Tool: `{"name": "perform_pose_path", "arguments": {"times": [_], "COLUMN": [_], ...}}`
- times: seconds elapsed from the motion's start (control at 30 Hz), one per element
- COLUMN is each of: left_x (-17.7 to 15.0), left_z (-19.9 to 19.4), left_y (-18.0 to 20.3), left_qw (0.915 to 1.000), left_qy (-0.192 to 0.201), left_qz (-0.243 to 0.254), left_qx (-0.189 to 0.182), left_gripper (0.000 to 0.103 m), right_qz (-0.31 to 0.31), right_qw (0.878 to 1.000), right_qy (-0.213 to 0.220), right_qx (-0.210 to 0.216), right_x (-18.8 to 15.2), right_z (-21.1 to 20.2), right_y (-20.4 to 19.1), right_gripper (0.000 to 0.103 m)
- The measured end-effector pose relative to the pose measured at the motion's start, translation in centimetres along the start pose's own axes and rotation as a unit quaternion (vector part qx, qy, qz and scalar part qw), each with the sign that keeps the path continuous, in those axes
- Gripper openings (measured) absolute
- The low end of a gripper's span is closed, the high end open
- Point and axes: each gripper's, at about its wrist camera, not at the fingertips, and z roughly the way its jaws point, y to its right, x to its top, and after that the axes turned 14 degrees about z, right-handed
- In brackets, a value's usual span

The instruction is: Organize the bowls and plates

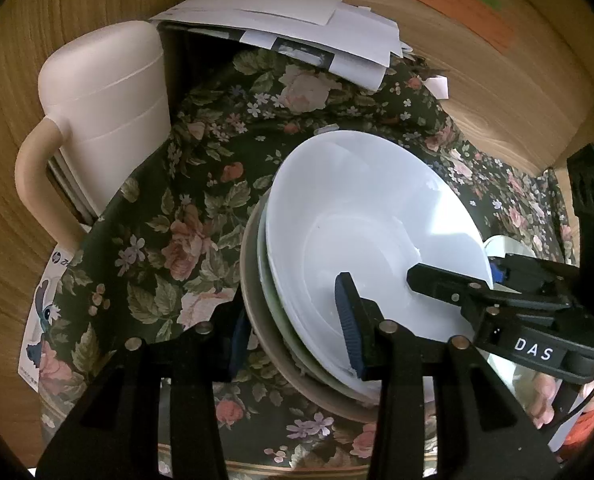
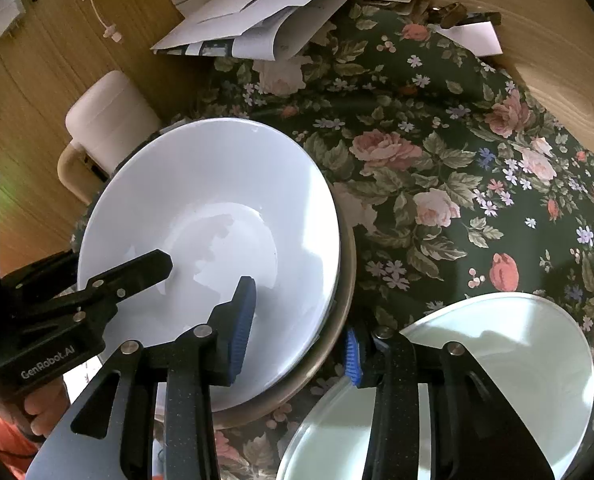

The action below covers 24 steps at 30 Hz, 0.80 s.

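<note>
Both grippers straddle the stack's (image 1: 257, 344) near rims: left gripper (image 1: 293, 336) and right gripper (image 2: 297, 332) spread wide, unclamped. Next, squeeze and lift.

The table (image 2: 437, 152) is covered by a dark floral cloth. A stack of dishes (image 2: 337, 344) rests on it, straddled by both tongs. A pale green plate (image 2: 517, 360) lies right of the right tongs. Papers (image 1: 297, 28) lie far ahead.
</note>
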Motion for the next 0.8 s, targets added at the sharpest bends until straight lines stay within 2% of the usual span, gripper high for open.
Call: {"name": "perform_pose_path", "arguments": {"times": [0.2,0.5,0.8], "left_x": [0.2,1.4,2.7], "left_z": [-0.4,-2.1,-3.0], "left_y": [0.5,2.5,6.1], "left_qw": [1.0,0.9991,0.9966], "left_qy": [0.006,0.036,0.053], "left_qz": [0.004,0.02,0.051], "left_qx": [-0.004,-0.012,-0.038], "left_gripper": [0.04,0.04,0.04], "right_qz": [0.008,0.018,0.045], "right_qw": [1.0,0.998,0.994], "right_qy": [0.015,0.056,0.094], "right_qx": [0.004,0.002,-0.016], "right_x": [-0.2,-0.3,-0.9], "right_z": [-1.9,-5.9,-10.0], "right_y": [1.0,1.9,4.2], "right_gripper": [0.035,0.035,0.035]}}
